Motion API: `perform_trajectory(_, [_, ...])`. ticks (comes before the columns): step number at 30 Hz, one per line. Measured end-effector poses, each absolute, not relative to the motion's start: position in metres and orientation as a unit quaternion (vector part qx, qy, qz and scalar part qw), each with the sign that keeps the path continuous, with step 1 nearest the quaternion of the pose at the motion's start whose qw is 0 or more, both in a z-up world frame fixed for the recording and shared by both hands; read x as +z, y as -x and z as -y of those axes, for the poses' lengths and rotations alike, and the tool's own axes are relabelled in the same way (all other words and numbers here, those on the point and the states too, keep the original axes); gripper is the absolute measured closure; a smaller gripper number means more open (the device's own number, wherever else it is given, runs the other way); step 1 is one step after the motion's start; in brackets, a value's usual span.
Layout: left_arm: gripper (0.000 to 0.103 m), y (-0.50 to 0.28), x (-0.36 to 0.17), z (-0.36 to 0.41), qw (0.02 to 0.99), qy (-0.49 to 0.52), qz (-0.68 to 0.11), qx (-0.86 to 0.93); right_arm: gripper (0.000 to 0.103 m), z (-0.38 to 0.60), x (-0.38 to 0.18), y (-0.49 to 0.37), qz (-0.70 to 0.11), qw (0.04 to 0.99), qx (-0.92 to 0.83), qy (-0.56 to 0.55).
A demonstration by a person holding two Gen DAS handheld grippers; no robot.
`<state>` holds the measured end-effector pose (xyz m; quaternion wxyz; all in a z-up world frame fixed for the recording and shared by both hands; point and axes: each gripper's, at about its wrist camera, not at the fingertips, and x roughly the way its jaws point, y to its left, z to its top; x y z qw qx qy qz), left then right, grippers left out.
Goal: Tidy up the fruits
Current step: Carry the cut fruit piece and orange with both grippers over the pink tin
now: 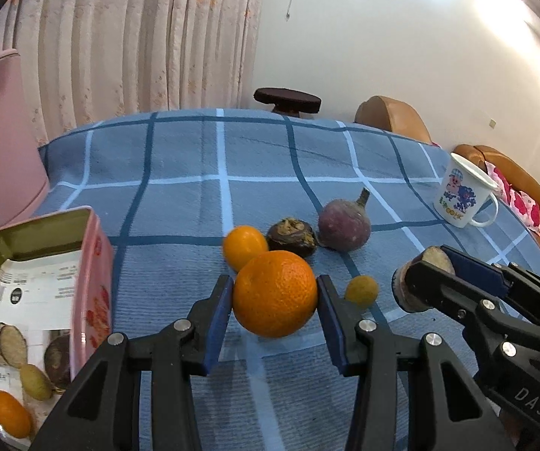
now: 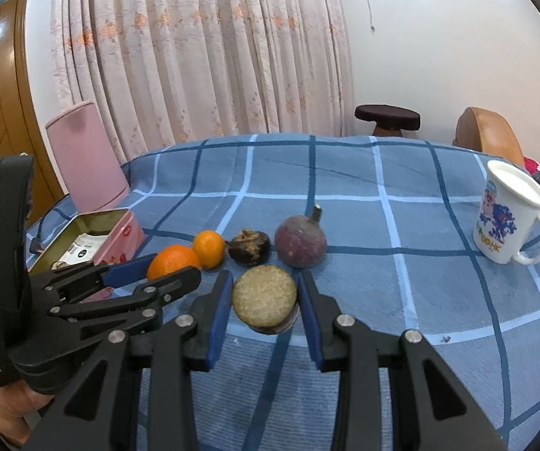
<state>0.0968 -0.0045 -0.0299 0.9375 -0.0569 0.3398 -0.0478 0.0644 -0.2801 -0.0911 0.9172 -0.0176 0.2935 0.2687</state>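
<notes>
Both grippers are loaded mid-table: left gripper [image 1: 274, 295] is clamped on the big orange [image 1: 274, 293], right gripper [image 2: 264, 297] on a cut brown slice [image 2: 264, 298]. Next, I reckon: carry both to the tin [image 1: 44, 233] at the table's left edge.

On your surface [image 1: 179, 158], the open tin [image 1: 82, 248] sits at far left with several fruits in it, and the mug [image 1: 461, 197] stands at far right. Between them runs a row: small orange [image 1: 243, 246], dark shrivelled fruit [image 1: 291, 236], stemmed round fruit [image 1: 343, 225]. Before that row, your left hand-held gripper [image 1: 274, 298] carries the large orange [image 1: 274, 293]; right of it lies a little fruit [image 1: 361, 291], then your right hand-held gripper [image 2: 264, 302] carries a cut fruit [image 2: 264, 298].
</notes>
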Motion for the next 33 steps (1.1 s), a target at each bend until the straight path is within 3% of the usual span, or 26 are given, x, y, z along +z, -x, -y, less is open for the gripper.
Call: perform_trajectory(33, [0.056, -0.071, -0.007, -0.026, 0.961, 0.050, -0.271, 0.005, 0.065, 0.245, -0.067, -0.052, -0.248, 0.917, 0.313, 0.028])
